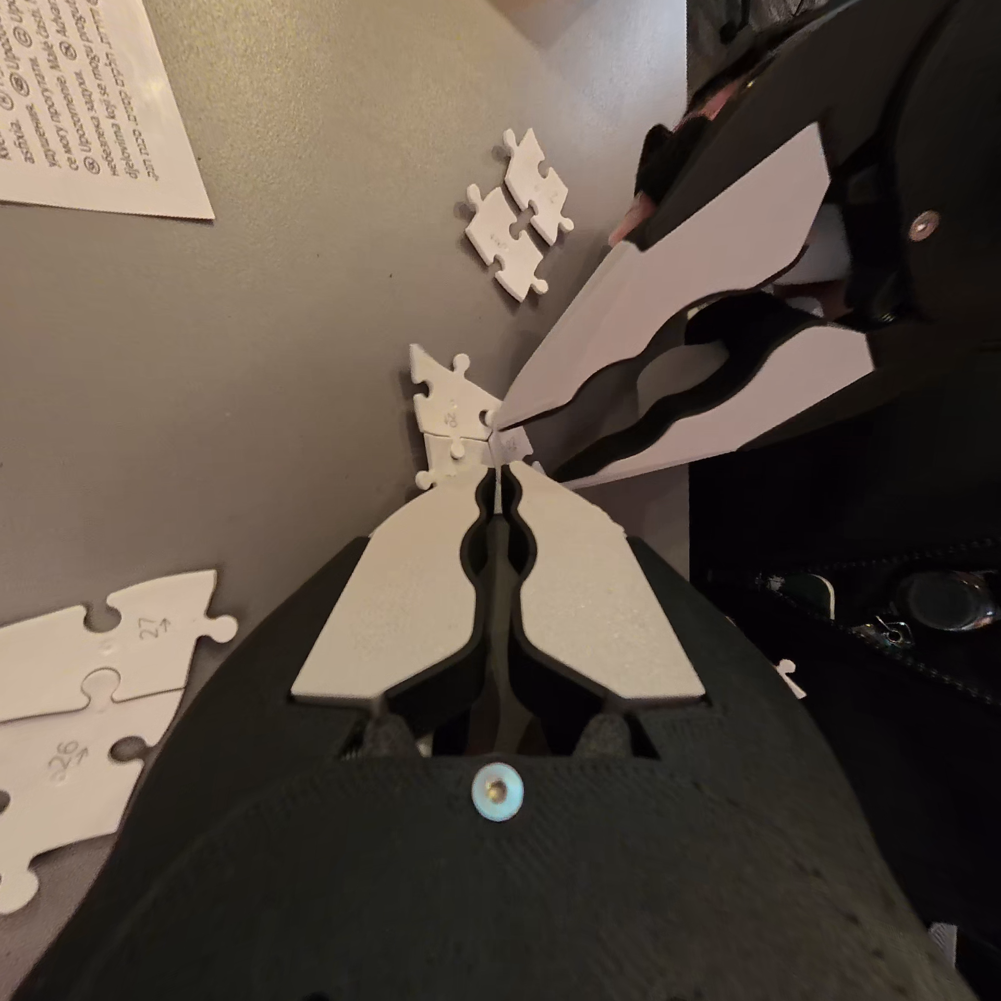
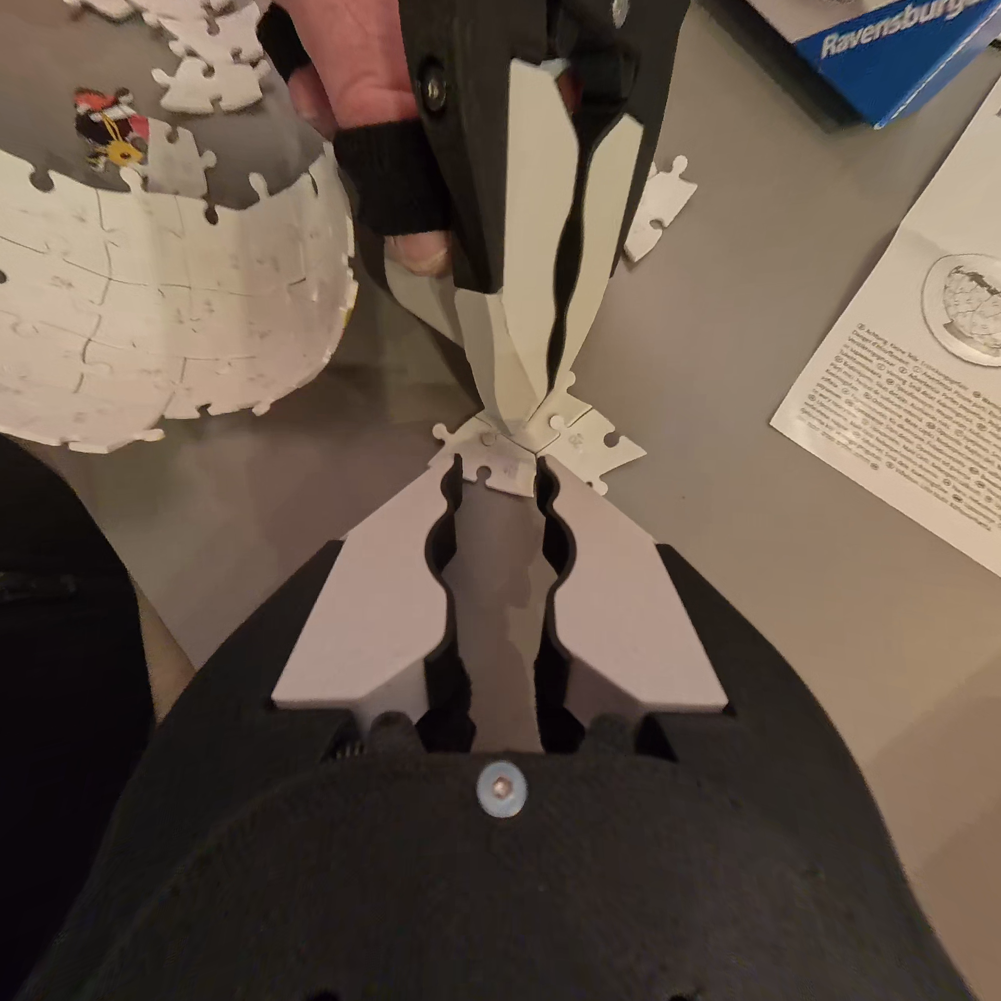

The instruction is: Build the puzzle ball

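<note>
We find the left tool [image 1: 497, 482] pressed together on the edge of a small cluster of joined pieces [image 2: 547, 441] lying on the grey surface [image 2: 758, 541]; the right tool [image 2: 498, 476] stands spread around its near piece. We judge them light, thin, stiff; grip flat edges, not tabs

Grey table [image 2: 731, 541] free at 4 o'clock; half-built ball [image 2: 162, 303] blocks 10, leaflet [image 2: 894, 406] 2, w/ box [image 2: 894, 59] at 1.

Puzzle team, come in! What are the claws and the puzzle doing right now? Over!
Left claw shut, pinching the small cluster of joined pieces. Right claw open, tips at the cluster's near piece. Half-built ball waits aside. Nothing in the way.
</note>
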Available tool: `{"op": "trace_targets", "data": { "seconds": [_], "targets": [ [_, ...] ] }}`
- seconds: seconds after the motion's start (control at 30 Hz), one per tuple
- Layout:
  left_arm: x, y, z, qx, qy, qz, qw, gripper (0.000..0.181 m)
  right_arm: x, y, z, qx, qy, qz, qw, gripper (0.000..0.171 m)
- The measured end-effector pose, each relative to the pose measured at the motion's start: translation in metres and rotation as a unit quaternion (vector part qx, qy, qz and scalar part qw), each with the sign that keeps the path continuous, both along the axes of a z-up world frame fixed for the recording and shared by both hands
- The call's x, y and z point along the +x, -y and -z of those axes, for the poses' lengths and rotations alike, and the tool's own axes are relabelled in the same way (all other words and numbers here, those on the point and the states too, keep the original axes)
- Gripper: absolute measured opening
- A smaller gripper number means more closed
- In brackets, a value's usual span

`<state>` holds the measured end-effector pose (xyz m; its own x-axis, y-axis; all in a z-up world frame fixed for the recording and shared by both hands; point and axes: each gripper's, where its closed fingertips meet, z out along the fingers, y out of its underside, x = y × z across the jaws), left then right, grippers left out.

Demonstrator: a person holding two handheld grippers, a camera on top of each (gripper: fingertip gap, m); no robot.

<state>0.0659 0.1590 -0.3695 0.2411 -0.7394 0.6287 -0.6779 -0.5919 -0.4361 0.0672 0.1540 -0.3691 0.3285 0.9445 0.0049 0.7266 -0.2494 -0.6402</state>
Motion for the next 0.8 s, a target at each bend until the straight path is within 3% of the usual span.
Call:
{"op": "trace_targets", "data": {
  "seconds": [0.03,0.57,0.7,0.8],
  "targets": [
    [0.0,0.0,0.0,0.0,-0.001,0.0,1.0,0.002,0.0,0.0,0.001,0.004,0.003,-0.003,1.0,0.024],
    [0.003,0.0,0.001,-0.011,-0.01,0.002,1.0,0.001,0.001,-0.004,0.004,-0.034,0.015,-0.007,0.999,0.013],
    [0.004,0.001,0.0,-0.008,-0.014,-0.001,1.0,0.002,-0.002,-0.003,-0.016,-0.034,-0.028,-0.005,0.999,0.021],
    [0.004,0.003,0.0,-0.006,-0.017,0.0,1.0,0.002,0.01,-0.001,-0.01,-0.025,0.009,-0.007,1.0,0.026]
  ]
}}
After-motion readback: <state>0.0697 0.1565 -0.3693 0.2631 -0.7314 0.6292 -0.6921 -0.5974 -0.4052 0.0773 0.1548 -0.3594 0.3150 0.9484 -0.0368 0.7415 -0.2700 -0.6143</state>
